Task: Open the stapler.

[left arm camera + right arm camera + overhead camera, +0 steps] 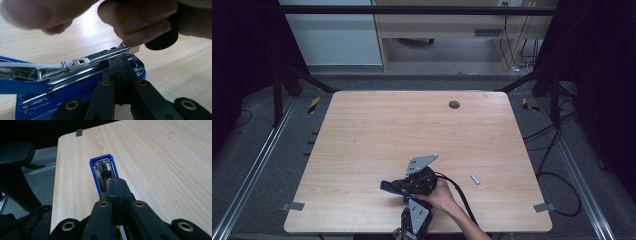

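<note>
A blue stapler (pixel 386 186) lies open near the table's front edge, its metal staple channel (pixel 100 55) exposed. My right gripper (pixel 396 186) points left along it, held by a hand (pixel 443 197). In the right gripper view its jaws (pixel 116 182) are shut and rest over the channel of the stapler (pixel 100 161). My left gripper (pixel 407 201) comes in from the front edge. Its jaws (pixel 120 61) are shut, with their tips against the front end of the stapler (pixel 75 87). Bare fingers (pixel 140 27) hover just above that end. Whether either gripper pinches the stapler is hidden.
A small silvery strip of staples (pixel 475 178) lies on the wooden table (pixel 412 125) to the right of the hand. A round grey grommet (pixel 454 104) sits at the far side. Grey tabs mark the front corners (pixel 292 205). Cables trail over the floor at the right.
</note>
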